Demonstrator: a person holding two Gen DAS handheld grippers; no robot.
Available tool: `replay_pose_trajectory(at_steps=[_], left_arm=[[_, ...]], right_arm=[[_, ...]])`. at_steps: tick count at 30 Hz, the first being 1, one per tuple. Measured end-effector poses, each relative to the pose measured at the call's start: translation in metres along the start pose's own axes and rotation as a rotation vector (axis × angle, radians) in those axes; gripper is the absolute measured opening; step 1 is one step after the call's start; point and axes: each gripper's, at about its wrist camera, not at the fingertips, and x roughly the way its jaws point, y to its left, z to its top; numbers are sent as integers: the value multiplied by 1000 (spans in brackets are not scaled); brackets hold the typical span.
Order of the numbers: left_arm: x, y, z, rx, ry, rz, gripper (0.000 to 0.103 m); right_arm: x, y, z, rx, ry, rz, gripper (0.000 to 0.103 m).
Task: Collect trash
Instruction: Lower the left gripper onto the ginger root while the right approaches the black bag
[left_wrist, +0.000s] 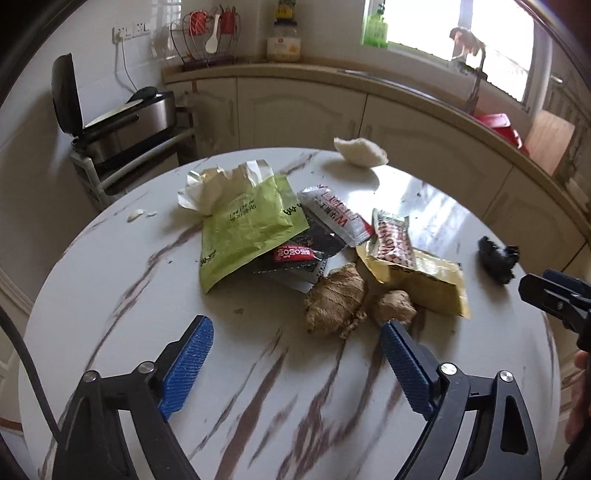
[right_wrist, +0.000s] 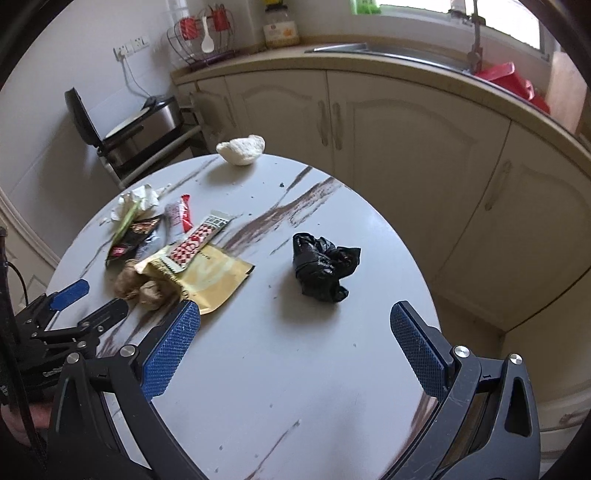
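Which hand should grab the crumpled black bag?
Probably the right. The right gripper is open and aimed at the black bag, nothing between. The left gripper faces the ginger and wrappers instead.

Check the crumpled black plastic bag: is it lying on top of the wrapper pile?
No, the crumpled black plastic bag lies alone on bare tabletop, apart from the wrappers.

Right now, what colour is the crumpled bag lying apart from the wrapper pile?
Black. The crumpled bag shows best in the right wrist view.
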Motion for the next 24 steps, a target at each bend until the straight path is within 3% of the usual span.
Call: replay_pose_trajectory(at_steps=[2,7,14,18,20,24], left_arm=[[9,0,6,-5,4,1,81],[27,0,20,-18,8,-21,78],[30,-5,14,-16,6,-22,69],[27,-11,13,9,0,-57,50],[25,-12,11,29,0,-72,35],[21,-10,7,27,-4,-100,32]], right_arm=[[6,-2,2,1,11,-2,103],[24,-5,7,0,45,-10,103],[43,-6,12,-16,79,-27,102],[51,-4,14,-34,92,-42,95],[52,-3,14,-40,88,-46,92],[54,1,16,-70,74,-66,75]])
